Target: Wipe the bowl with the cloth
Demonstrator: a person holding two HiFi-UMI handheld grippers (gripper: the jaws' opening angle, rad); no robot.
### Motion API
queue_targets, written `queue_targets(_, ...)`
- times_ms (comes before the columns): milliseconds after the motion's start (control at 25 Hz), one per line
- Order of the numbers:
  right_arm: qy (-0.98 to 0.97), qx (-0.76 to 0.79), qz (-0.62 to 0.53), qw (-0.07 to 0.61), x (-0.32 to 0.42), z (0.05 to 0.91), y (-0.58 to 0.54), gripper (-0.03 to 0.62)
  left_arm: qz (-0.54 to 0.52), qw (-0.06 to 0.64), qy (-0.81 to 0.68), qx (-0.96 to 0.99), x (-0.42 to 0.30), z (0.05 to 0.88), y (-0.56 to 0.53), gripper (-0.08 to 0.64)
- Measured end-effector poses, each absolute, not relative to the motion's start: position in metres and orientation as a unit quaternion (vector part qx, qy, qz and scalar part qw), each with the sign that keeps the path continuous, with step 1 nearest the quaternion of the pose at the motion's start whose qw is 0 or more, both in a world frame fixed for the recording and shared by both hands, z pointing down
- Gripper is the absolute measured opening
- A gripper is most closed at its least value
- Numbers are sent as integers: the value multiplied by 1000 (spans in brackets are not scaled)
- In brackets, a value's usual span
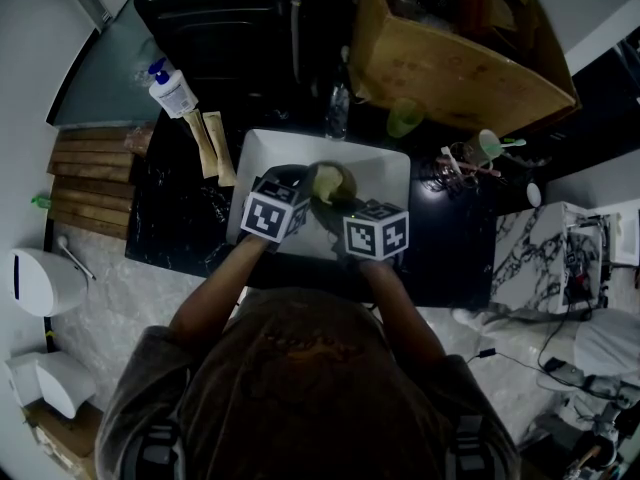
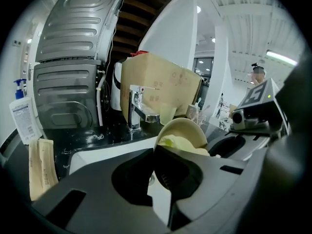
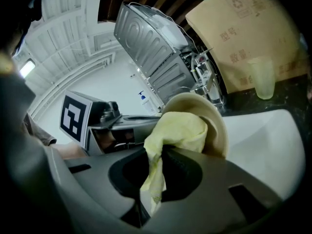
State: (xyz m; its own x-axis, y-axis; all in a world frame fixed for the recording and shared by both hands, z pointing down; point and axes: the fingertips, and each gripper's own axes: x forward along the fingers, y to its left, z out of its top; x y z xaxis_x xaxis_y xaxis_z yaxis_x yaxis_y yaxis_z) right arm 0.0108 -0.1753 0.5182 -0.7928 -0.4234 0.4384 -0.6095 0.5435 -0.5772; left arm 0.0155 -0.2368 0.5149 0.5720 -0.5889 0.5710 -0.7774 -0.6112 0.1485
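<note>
A cream bowl (image 1: 330, 182) is held tilted on edge over the white sink (image 1: 380, 163). My left gripper (image 2: 157, 175) is shut on the bowl (image 2: 183, 130) at its rim. The yellow cloth (image 3: 176, 130) is bunched inside the bowl (image 3: 214, 123), pressed against its inner face. My right gripper (image 3: 157, 179) is shut on the cloth, a strip of which hangs down between its jaws. In the head view both grippers meet over the sink, left gripper (image 1: 292, 200) and right gripper (image 1: 348, 208), with the cloth (image 1: 334, 185) in the bowl between them.
A chrome tap (image 2: 139, 111) stands behind the sink, with a cardboard box (image 2: 161, 89) behind it. A soap pump bottle (image 1: 172, 91) and two flat packets (image 1: 210, 146) lie left on the black counter (image 1: 185, 218). A green cup (image 1: 403, 118) and utensils (image 1: 470, 163) stand right.
</note>
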Motion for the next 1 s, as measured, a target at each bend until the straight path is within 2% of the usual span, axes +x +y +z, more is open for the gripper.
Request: queue_targets(1000,-860,341,367,101,46,509,-193,34,253,206,-404,855,5,528,-236,17)
